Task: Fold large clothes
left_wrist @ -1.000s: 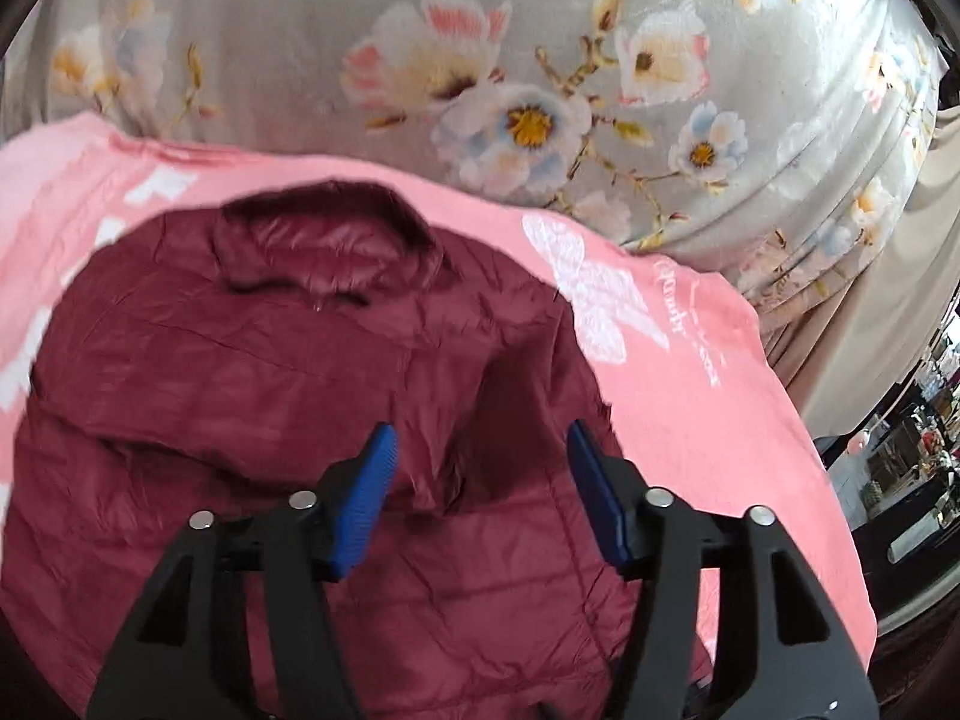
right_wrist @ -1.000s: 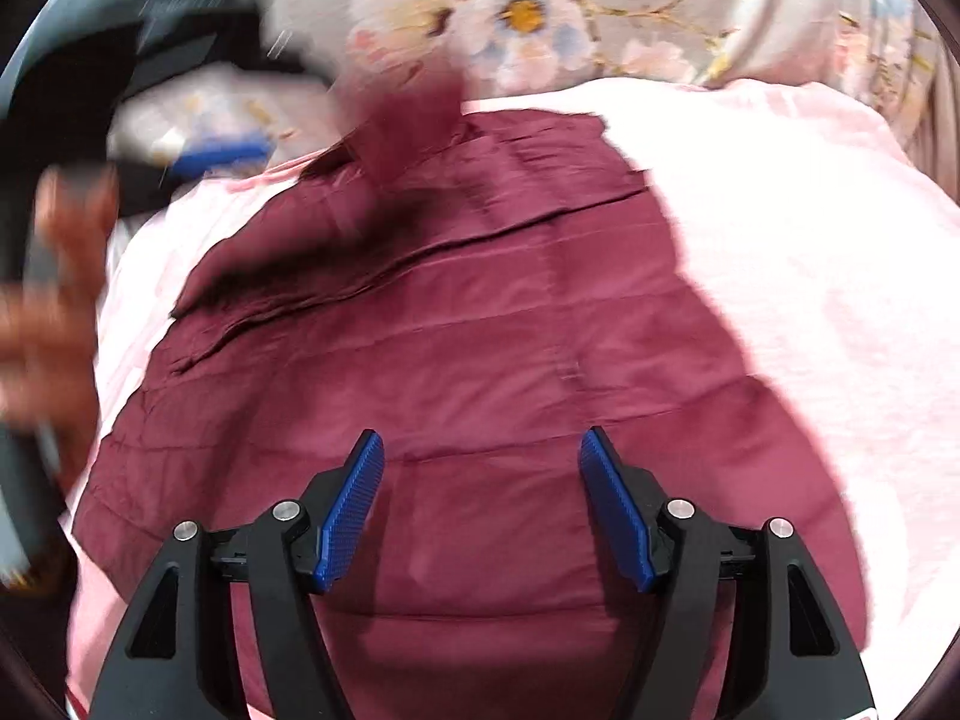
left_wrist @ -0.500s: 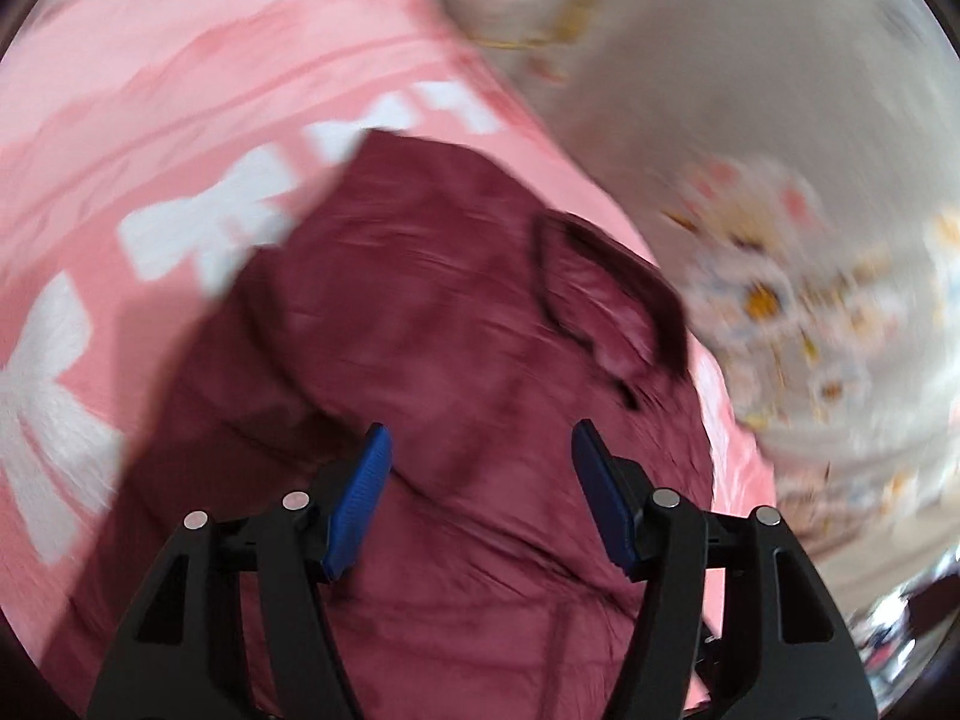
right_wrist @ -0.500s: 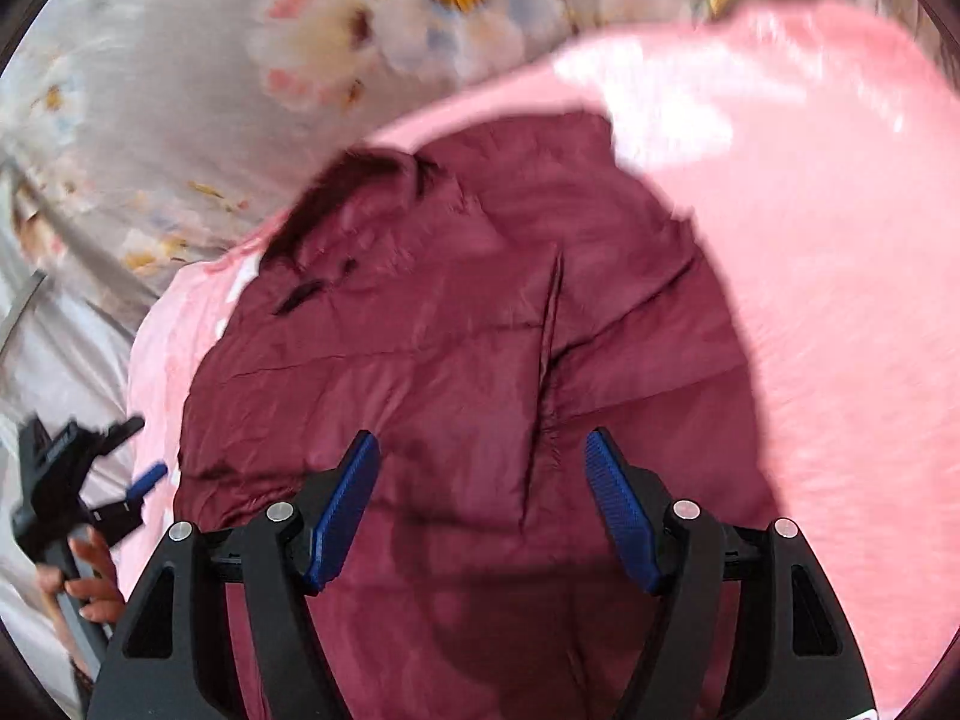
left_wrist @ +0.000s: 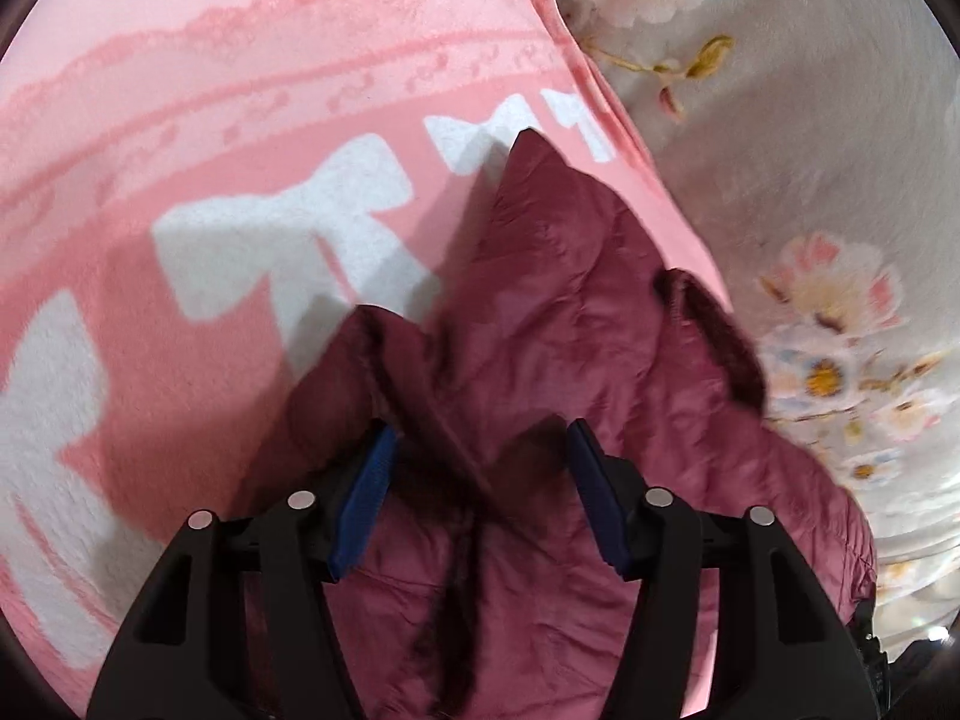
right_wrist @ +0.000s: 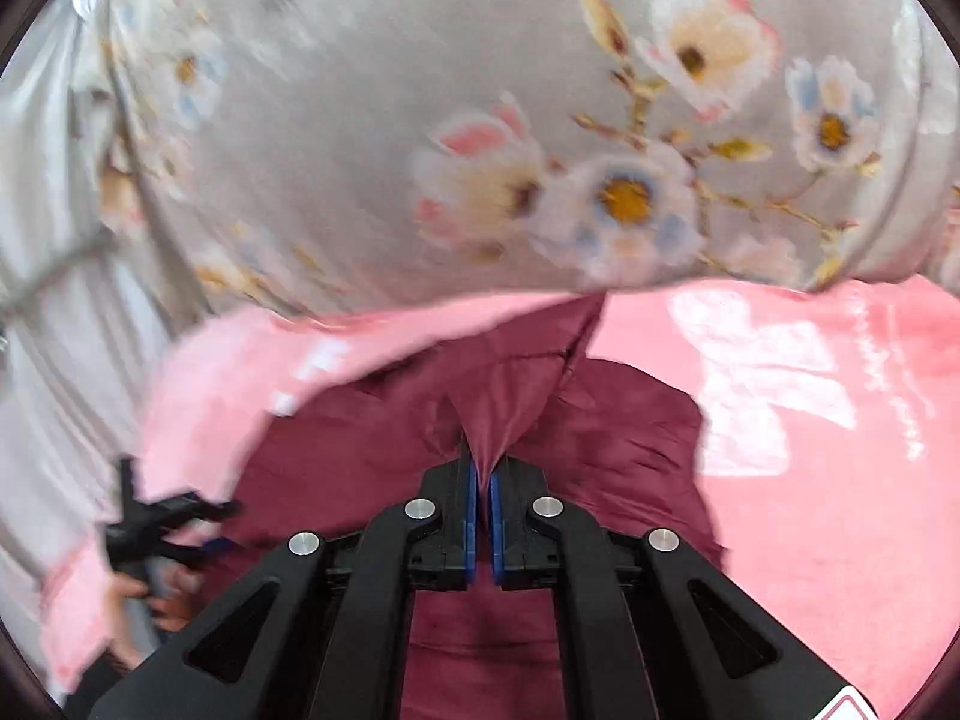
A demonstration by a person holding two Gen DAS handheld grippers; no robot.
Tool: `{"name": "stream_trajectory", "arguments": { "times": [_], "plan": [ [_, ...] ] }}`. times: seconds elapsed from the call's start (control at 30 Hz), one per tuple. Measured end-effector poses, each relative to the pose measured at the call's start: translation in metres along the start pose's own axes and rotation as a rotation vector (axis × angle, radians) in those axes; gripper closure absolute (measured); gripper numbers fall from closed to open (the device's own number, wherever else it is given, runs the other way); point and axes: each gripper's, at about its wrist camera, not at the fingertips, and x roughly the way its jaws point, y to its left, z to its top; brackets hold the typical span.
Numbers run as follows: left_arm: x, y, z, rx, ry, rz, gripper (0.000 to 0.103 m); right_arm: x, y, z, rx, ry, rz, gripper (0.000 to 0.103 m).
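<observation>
1. My right hand-held gripper (right_wrist: 483, 483) is clamped tight on a pinch of the maroon jacket (right_wrist: 600, 426); the cloth rises in a narrow tented fold out of its blue pads (right_wrist: 471, 516), which stand almost together.
2. My left hand-held gripper (left_wrist: 480, 480) stands wide apart over the same jacket (left_wrist: 600, 330), gripping nothing; its blue pads (left_wrist: 366, 498) sit either side of a dark raised ridge of fabric. I cannot tell whether they touch the cloth.
3. In the right wrist view I see the left hand-held gripper (right_wrist: 174, 528) at the jacket's left edge, blurred, with the person's hand (right_wrist: 153, 597) around its handle.
4. The jacket lies on the pink blanket (left_wrist: 180, 120), close to the blanket's edge nearest the floral bedding; its dark collar (left_wrist: 714, 330) points toward that edge.
5. The blanket carries white bow shapes (left_wrist: 288, 240) beside the jacket.
6. Beyond the blanket's edge lies grey floral bedding (right_wrist: 480, 90), bunched up above the jacket in the right wrist view.
</observation>
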Motion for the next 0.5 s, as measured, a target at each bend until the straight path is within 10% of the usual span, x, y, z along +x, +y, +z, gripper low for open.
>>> {"name": "stream_trajectory", "arguments": {
  "times": [0.2, 0.5],
  "plan": [
    [0.003, 0.0, -0.007, 0.105, -0.088, 0.158, 0.094, 0.077, -0.048, -0.076, 0.092, 0.229, -0.083, 0.1],
    [0.006, -0.009, -0.021, 0.252, -0.17, 0.249, 0.098, 0.091, -0.051, -0.112, 0.088, 0.276, -0.072, 0.1]
  ]
}}
